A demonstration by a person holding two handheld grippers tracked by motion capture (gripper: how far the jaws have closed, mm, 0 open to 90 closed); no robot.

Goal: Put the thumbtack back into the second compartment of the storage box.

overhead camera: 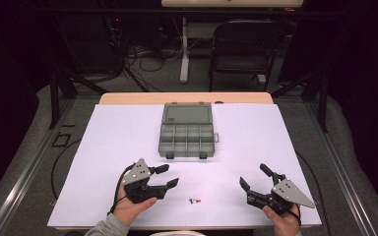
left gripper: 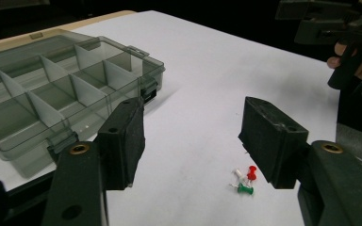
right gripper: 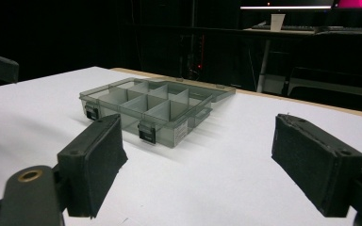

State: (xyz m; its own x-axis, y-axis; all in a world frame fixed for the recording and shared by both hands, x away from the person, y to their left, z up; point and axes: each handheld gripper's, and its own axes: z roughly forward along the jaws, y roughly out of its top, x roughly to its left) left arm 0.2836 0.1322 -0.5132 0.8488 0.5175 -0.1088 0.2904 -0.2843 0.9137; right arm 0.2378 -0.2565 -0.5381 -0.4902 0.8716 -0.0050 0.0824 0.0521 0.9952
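Left gripper (left gripper: 192, 141) hanging half open over pins (left gripper: 245, 181), holding nothing, lining up grab. Right gripper (overhead camera: 259, 183) waiting wide open, empty. Box (overhead camera: 187, 130) lying open for pins.

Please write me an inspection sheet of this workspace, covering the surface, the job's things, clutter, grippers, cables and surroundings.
Surface: white sheet covering a wooden table.
Job's things: three small pushpins, red, green and white, lie together near the front edge; the smoky transparent plastic compartment box lies open mid-table, and no contents are visible in its compartments.
Clutter: nothing seen.
Grippers: left gripper open, jaws aimed towards the pushpins, not touching them; right gripper open, nothing between its jaws.
Cables: black gripper cable trails from the left gripper; loose cables on the floor behind the table.
Surroundings: dark folding chair beyond the table; dark room.
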